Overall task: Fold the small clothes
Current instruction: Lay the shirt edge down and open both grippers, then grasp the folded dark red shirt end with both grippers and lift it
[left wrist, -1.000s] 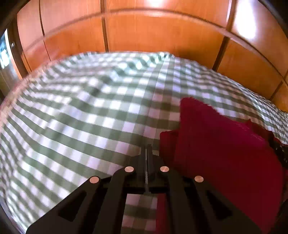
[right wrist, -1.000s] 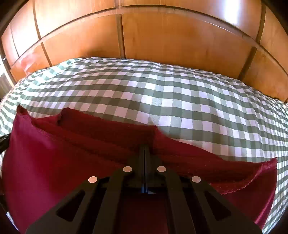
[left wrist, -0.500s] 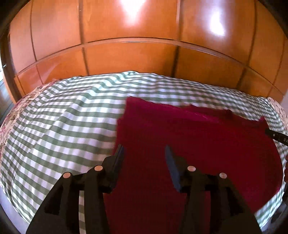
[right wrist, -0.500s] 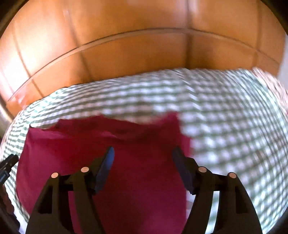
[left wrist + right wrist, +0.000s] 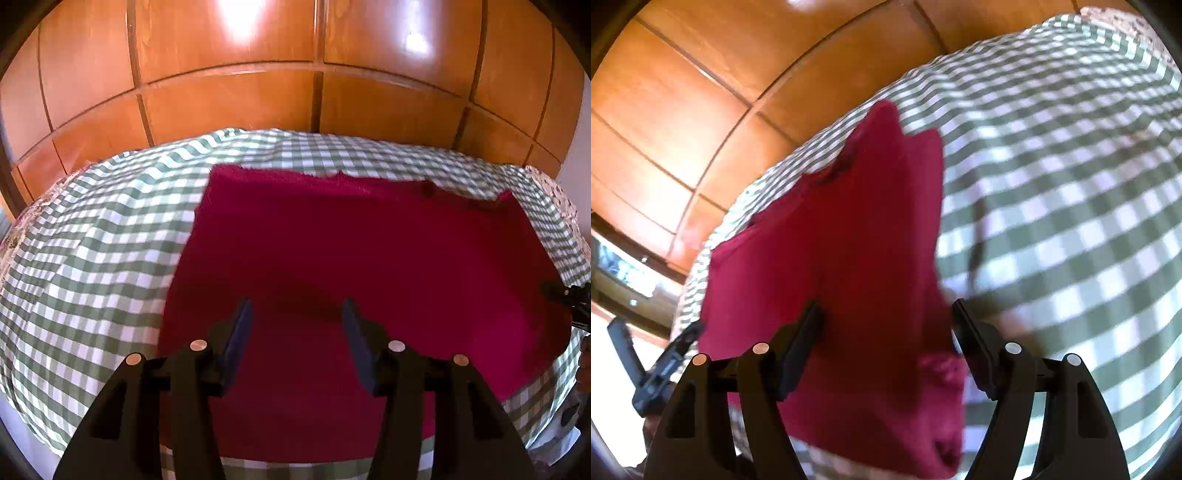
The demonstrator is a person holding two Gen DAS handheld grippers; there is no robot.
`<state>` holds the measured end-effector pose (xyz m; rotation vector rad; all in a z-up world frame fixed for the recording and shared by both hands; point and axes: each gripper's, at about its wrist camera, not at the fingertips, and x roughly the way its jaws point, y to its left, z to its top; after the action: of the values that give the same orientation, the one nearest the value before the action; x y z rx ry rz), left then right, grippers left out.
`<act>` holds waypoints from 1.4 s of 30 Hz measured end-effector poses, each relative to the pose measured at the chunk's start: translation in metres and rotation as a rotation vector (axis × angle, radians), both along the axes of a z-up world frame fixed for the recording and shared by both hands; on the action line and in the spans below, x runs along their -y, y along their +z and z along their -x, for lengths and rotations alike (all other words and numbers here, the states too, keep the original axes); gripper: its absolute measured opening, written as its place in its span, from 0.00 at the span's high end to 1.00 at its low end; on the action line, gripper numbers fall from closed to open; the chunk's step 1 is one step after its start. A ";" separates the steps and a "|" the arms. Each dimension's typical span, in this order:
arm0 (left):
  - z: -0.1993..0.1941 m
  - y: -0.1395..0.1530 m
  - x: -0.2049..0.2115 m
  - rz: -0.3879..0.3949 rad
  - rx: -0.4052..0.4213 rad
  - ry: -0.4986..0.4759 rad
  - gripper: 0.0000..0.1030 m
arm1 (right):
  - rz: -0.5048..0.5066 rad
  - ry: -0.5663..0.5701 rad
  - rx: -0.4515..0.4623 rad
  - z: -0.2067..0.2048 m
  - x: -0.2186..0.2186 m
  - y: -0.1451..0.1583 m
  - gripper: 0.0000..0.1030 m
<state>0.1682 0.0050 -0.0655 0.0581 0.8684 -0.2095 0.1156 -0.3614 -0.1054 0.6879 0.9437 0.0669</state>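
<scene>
A green-and-white checked cloth [image 5: 96, 258] covers the bed, rumpled toward its far left edge, and orange-brown wood panels [image 5: 229, 99] with dark seams rise straight behind it, catching bright glare up high. The red garment [image 5: 351, 258] lies folded flat on the checks, its far edge uneven where layers overlap; the left gripper [image 5: 297, 314] hangs over its near half, jaws spread and empty. In the right wrist view the scene is tilted and blurred, and the right gripper [image 5: 886, 314] straddles the garment's near right part with jaws opening, pads clear of the fabric.
</scene>
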 end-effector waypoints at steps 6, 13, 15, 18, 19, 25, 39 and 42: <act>0.000 -0.012 -0.001 0.009 -0.028 -0.006 0.50 | -0.013 0.057 -0.007 0.000 -0.018 0.004 0.51; 0.001 -0.008 -0.011 0.055 -0.033 -0.018 0.50 | 0.073 0.119 0.061 -0.017 -0.053 0.049 0.73; 0.001 -0.002 -0.021 0.110 -0.043 -0.022 0.50 | 0.099 0.144 0.093 -0.023 -0.066 0.068 0.75; 0.001 0.006 -0.040 0.169 -0.045 -0.016 0.50 | 0.136 0.193 0.131 -0.035 -0.092 0.095 0.76; 0.001 0.010 -0.051 0.207 -0.049 -0.016 0.50 | 0.147 0.214 0.145 -0.040 -0.104 0.104 0.76; -0.006 0.028 -0.116 0.385 -0.060 0.022 0.51 | 0.208 0.344 0.163 -0.079 -0.189 0.127 0.77; -0.025 0.025 -0.175 0.622 -0.148 0.048 0.41 | 0.337 0.639 0.089 -0.104 -0.334 0.069 0.61; -0.033 0.021 -0.170 0.669 -0.191 0.031 0.40 | 0.201 0.671 0.153 -0.090 -0.315 0.080 0.47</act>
<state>0.2011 0.1747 -0.0444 -0.6067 0.9505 -0.4726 0.2057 -0.0466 -0.0255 0.1552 0.9828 0.6011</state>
